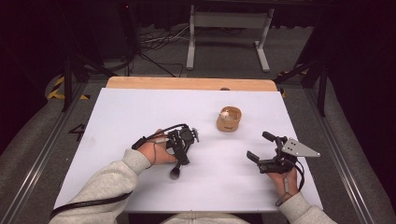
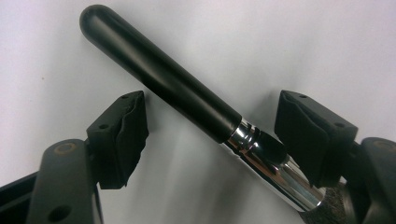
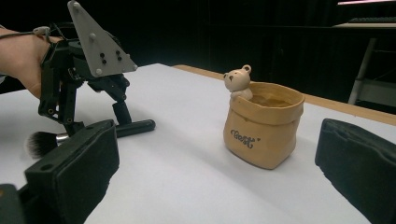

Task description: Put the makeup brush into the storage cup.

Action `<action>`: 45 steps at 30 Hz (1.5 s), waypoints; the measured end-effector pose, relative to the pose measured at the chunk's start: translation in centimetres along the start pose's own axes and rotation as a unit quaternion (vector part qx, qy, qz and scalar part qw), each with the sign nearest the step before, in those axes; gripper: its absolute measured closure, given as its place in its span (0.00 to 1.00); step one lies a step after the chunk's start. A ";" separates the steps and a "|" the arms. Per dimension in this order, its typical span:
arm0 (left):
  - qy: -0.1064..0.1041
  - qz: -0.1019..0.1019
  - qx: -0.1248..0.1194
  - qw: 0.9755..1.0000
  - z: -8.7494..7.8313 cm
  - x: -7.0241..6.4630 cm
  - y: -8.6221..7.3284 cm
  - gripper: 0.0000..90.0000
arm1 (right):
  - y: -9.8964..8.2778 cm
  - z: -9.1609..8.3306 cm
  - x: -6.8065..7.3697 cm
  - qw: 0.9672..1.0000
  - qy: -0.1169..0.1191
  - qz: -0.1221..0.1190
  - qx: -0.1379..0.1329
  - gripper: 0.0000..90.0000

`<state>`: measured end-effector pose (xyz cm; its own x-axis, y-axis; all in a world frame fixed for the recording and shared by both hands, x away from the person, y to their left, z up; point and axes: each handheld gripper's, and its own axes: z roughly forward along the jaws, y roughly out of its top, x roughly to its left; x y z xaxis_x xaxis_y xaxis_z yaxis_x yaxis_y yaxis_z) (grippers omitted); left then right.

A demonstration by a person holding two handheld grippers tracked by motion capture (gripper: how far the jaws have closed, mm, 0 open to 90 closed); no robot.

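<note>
While our left gripper [image 2: 212, 135] hangs over the makeup brush [image 2: 187, 100], its jaws stand part-way apart, one pad on each side of the handle. The left pad is clear of the handle; the right pad sits right against the chrome ferrule, and we cannot tell if it touches. So no clamp on the brush, folks. It lies flat on the white table [image 1: 140, 112], black handle pointing away from us, bristles [image 1: 175, 173] toward our edge.

Over on the right, our right gripper [image 1: 258, 147] waits low above the table with jaws wide apart and nothing between them.

Between and beyond the two sits a tan pouch-shaped cup [image 1: 229, 118], a little bear figure [image 3: 239, 82] peeking over its rim, well apart from the brush.
</note>
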<state>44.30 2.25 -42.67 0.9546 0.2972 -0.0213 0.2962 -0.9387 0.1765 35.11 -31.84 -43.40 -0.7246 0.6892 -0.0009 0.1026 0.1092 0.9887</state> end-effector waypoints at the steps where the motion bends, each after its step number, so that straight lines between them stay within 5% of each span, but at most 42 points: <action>1: 0.000 0.001 0.002 1.000 0.0 0.0 0.0 0.31 | 0.0 0.0 0.0 1.000 0.000 0.000 0.001 0.00; 13: 0.002 0.002 0.005 1.000 -0.4 0.1 -0.1 0.47 | 0.0 0.0 0.0 1.000 0.000 0.000 0.002 0.00; 26: 0.001 0.013 0.008 1.000 -0.7 -0.1 -0.2 0.77 | 0.0 0.0 0.0 1.000 -0.001 0.000 0.005 0.00; 45: -0.003 0.046 -0.005 0.999 -2.4 -0.4 0.0 0.82 | 0.0 0.1 0.1 1.000 0.006 -0.003 0.009 0.04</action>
<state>43.78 2.59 -40.26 0.9779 0.2086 -0.0107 0.2069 -0.9602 0.1876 35.14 -31.69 -43.43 -0.7337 0.6795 -0.0043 0.1109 0.1260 0.9858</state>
